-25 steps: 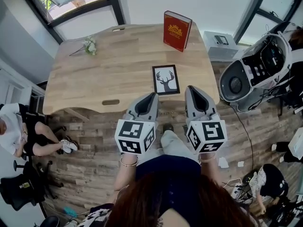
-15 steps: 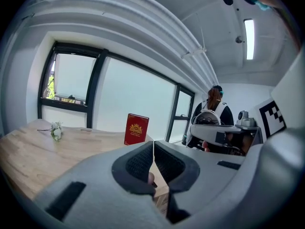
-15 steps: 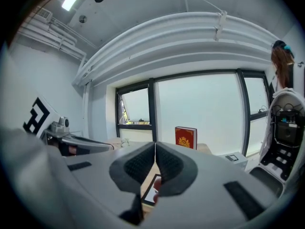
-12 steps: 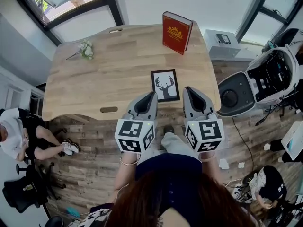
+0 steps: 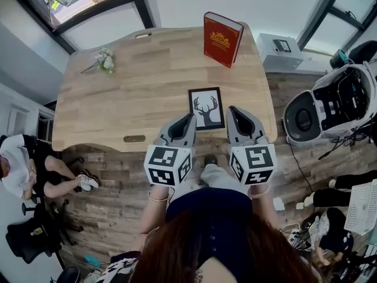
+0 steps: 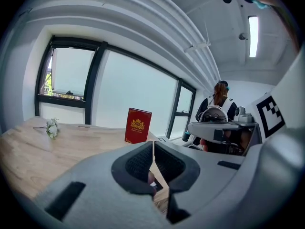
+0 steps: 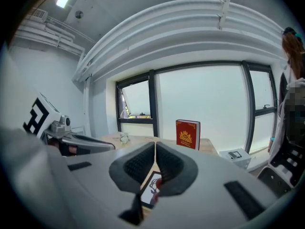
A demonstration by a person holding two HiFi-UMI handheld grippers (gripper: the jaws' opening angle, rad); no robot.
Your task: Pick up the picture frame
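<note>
Nearest: left gripper [image 5: 188, 120] and right gripper [image 5: 231, 111], each with jaws pressed together on nothing, poised over the near edge of the table [image 5: 135, 93], one at either side of the frame [image 5: 206, 107]; contact with it not determinable. Frame flat on the wood between the two tips, black border, deer-head print, no caption legible; step judged as approach, next move likely calling for jaws spread and a pad worked under one edge. Farther back: upright red book [image 5: 221, 39], gold crest, lettering too small to read; flowers [image 5: 106, 59] at far left.
</note>
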